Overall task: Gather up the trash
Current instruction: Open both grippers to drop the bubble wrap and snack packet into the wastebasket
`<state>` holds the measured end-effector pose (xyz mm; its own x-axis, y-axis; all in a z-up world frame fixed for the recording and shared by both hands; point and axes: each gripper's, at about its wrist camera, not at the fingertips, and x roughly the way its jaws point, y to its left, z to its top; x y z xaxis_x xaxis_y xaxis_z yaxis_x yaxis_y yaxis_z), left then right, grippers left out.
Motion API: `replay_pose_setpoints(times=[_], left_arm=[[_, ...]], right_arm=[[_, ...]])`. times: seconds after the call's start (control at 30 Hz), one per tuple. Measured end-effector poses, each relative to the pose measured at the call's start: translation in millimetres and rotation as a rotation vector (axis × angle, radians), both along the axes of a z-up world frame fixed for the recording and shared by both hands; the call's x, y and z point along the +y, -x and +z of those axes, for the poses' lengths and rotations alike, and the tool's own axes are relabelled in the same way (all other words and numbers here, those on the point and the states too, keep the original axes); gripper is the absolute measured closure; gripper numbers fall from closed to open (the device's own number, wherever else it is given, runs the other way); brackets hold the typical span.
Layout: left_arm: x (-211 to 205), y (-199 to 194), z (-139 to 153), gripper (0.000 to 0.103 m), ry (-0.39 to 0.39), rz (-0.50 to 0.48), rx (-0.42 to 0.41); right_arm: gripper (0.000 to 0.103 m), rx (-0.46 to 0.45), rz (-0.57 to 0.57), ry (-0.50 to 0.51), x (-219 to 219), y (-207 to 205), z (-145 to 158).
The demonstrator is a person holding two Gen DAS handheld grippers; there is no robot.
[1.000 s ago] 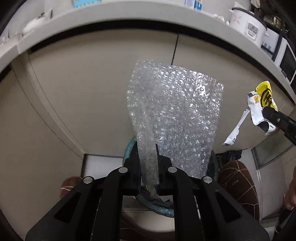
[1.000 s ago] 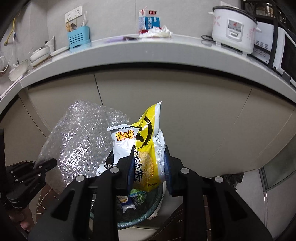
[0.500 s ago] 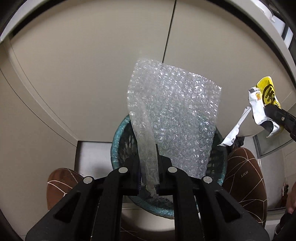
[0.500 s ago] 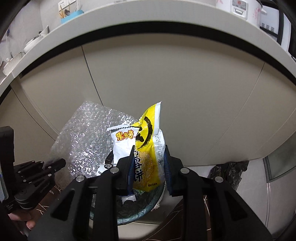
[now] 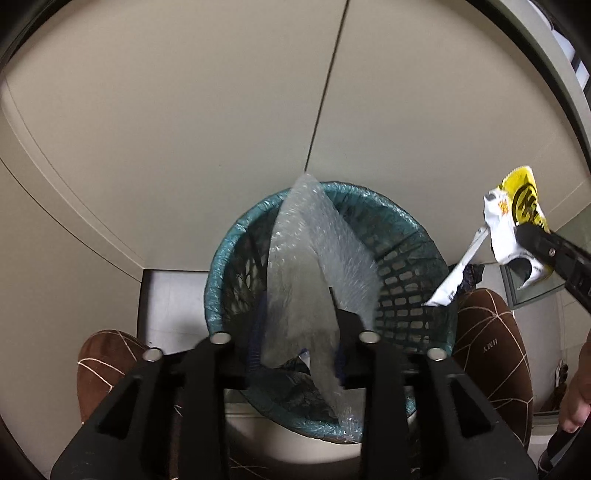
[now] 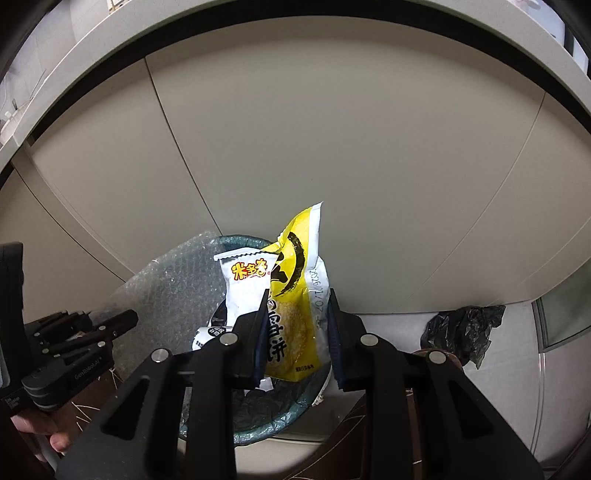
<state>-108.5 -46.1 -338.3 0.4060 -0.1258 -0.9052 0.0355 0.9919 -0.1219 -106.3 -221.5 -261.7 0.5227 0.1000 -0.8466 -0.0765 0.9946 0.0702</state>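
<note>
A teal waste basket (image 5: pixel 402 236) with a liner stands on the floor against the beige cabinet. My left gripper (image 5: pixel 295 332) is open right above it. The clear bubble wrap sheet (image 5: pixel 314 266) is loose between the fingers and dropping into the basket. My right gripper (image 6: pixel 297 325) stands wider than before, with the yellow snack bag (image 6: pixel 299 280) and a white snack wrapper (image 6: pixel 245 284) still between its fingers, over the basket's (image 6: pixel 258 424) right side. The right gripper and wrappers also show in the left wrist view (image 5: pixel 517 229).
Beige cabinet doors (image 5: pixel 221 129) rise directly behind the basket. Brown slippers (image 5: pixel 487 354) stand either side of it. A crumpled black plastic bag (image 6: pixel 461 328) lies on the floor at right. The counter edge (image 6: pixel 332 22) overhangs above.
Both grippers moved down toward the basket. My left gripper opened and the bubble wrap slid down into the basket. My right gripper's fingers spread wider around the wrappers.
</note>
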Motion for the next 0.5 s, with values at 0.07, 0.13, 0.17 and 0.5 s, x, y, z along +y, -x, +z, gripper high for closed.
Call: replay_pose_setpoints(times=[0.07,0.13,0.17,0.5], left_arm=[[1,1,0,0.055,0.005,0.009,-0.012],[3,1,3,0.043,0.006,0.021,-0.026],[4,1,4,0.039,0.006,0.027,-0.033],[24,2,20,0.007,-0.029,0.064,-0.084]], right_arm=[[0.077,0.004,0.004,-0.005,1,-3,-1],[0.077,0.006,0.008,-0.01,2,-4,-2],[0.077,0.007,0.011,-0.013,-3,-5,-5],[0.076,0.035,0.068,-0.041,22,-9,-26]])
